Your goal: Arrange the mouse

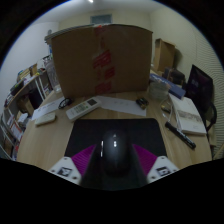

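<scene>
Gripper view: claw (112, 165) closed on black mouse (113, 155), its long axis pointing straight ahead.

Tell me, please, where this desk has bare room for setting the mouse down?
The dark rectangular mouse mat lies bare just beyond the glossy black computer mouse gripped between the gripper fingers. Bare wood shows between mat and large cardboard box. The white remote control and books crowd both sides.
</scene>
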Demonstrator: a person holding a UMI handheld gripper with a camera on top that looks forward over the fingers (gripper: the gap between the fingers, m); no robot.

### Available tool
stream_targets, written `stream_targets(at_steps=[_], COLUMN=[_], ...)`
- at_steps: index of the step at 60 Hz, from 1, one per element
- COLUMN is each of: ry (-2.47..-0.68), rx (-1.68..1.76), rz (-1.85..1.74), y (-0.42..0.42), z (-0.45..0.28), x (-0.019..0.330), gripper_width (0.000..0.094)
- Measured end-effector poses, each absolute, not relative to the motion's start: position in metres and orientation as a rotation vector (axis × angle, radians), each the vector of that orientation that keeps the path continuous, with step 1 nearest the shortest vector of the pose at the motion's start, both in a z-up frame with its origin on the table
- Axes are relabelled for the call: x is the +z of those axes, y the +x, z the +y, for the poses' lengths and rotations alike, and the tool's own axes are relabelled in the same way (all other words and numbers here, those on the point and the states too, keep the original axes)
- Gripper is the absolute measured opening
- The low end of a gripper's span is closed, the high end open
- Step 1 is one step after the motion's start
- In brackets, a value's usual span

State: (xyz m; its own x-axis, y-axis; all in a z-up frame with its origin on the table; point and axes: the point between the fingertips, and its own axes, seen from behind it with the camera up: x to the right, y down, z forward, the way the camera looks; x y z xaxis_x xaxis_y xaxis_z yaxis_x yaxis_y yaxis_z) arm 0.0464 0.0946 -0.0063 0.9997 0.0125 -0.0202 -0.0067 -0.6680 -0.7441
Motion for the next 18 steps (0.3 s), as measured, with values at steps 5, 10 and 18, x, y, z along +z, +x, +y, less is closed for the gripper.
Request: stream_targets(at_steps=[5,10,18], ry=[-2.311,-2.319,-2.302], rx=[0.02,0.016,-0.013], rz=[0.031,0.062,0.132], y=[0.043,0.031,0.016], z=[0.083,0.058,0.004], x=[0.008,0.03,0.072], gripper_width=[0.0834,0.0835,0.0835])
